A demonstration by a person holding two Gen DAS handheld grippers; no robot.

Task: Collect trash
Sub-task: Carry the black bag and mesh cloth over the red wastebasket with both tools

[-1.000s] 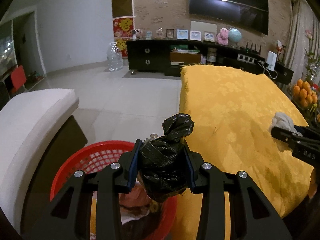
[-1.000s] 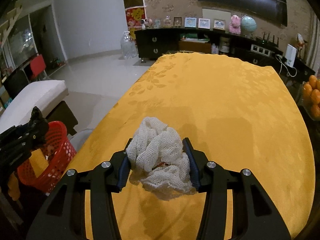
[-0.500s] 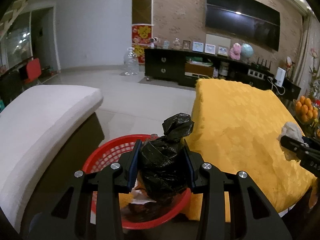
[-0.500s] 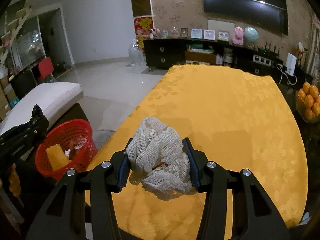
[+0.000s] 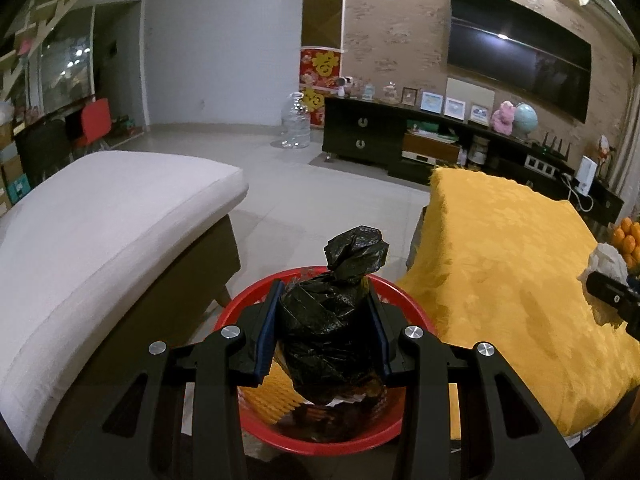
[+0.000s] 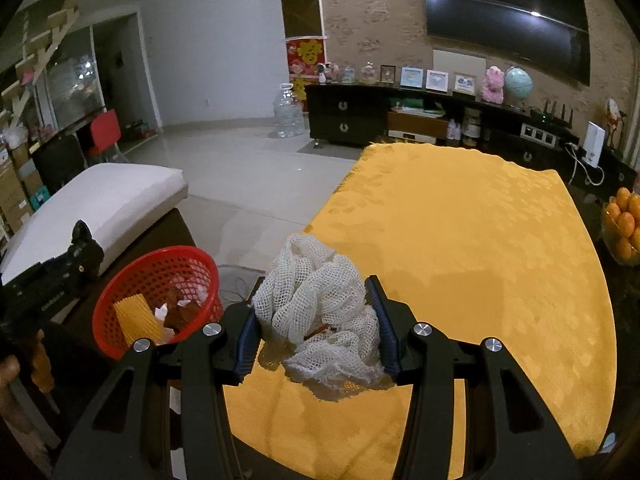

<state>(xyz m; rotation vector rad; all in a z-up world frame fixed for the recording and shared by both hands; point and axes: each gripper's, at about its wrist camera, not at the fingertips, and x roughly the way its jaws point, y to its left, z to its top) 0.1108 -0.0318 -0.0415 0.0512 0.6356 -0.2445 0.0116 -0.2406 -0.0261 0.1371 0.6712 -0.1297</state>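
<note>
Living room | black bag (image 5: 328,320) clamped in left hand-held gripper (image 5: 325,328)

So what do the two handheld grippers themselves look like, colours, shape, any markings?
Both match. The left gripper and right gripper are matte black, each with two angular arms with cut-out slots, silver round bolt heads at the joints, and flat blue ribbed pads on the inner finger faces. Small pale lettering marks the left gripper's side in the right wrist view, too small to read. No cables or sleeves show.

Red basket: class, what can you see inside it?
Inside the red basket: a yellow ribbed piece, white paper scraps and something brown. Whatever lies beneath them is covered.
</note>
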